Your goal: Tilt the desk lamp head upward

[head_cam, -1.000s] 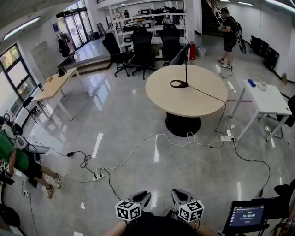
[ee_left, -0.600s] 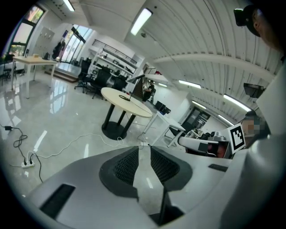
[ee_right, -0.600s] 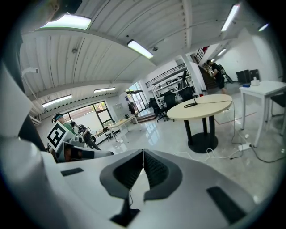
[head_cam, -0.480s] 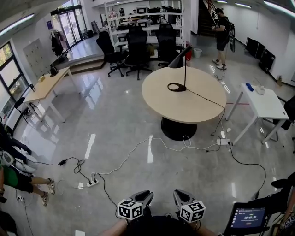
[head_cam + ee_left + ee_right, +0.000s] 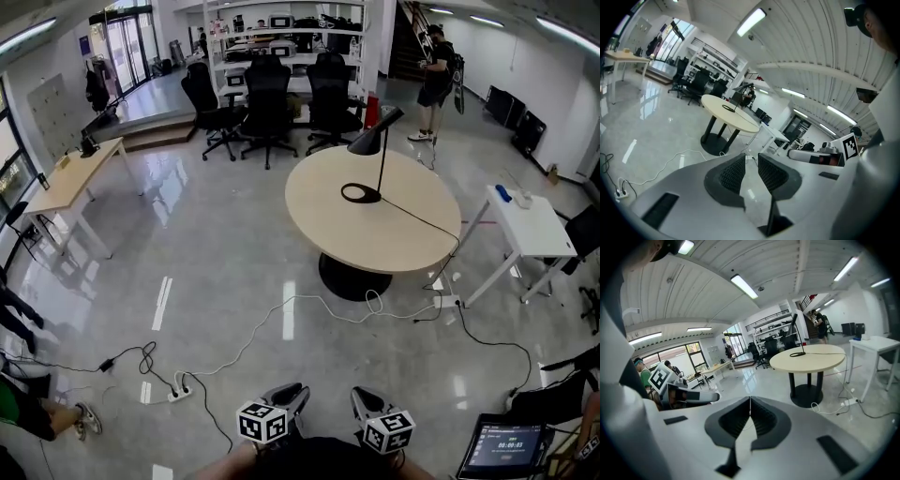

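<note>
The black desk lamp stands on the round beige table across the room, with its ring base flat and its cone head slanted down to the left. The right gripper view shows the lamp small on that table. The left gripper view shows only the table far off. My left gripper and right gripper are held low at the bottom edge, far from the lamp. The left gripper is shut with only a thin slit. The right gripper is shut and empty.
White and black cables and a power strip lie on the glossy floor between me and the table. A white side table stands to the right, office chairs behind, a wooden desk to the left. A person stands far back. A tablet is at bottom right.
The head view has shifted: the table and lamp sit lower and nearer in the frame, and the person at the left edge has slid mostly out. Both grippers stay shut at the bottom.
</note>
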Demonstrator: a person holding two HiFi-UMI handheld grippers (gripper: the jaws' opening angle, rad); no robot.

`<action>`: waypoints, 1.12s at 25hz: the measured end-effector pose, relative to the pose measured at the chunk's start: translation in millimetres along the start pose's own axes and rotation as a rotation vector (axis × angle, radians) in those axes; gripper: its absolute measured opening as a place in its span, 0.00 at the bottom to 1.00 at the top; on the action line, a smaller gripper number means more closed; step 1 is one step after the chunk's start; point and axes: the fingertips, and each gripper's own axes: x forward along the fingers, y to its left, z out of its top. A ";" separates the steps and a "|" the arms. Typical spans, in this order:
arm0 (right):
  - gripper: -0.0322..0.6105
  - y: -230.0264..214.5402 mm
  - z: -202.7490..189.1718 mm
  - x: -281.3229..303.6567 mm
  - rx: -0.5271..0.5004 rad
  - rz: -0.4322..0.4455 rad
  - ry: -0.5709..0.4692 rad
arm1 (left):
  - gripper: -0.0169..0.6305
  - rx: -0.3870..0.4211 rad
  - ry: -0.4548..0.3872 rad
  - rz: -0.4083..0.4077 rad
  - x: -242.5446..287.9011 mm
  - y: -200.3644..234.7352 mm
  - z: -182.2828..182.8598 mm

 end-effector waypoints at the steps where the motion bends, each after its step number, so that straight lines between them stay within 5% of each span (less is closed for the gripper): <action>1: 0.06 1.1 3.6 5.6 -0.001 -0.011 0.001 | 0.16 -0.003 0.002 -0.009 0.8 6.1 3.6; 15: 0.06 -0.6 13.5 54.8 -0.025 -0.062 0.067 | 0.16 -0.057 0.043 -0.072 33.3 50.9 26.0; 28: 0.06 -65.6 102.5 152.7 -0.024 0.105 0.016 | 0.16 -0.019 -0.023 0.065 101.4 88.7 122.2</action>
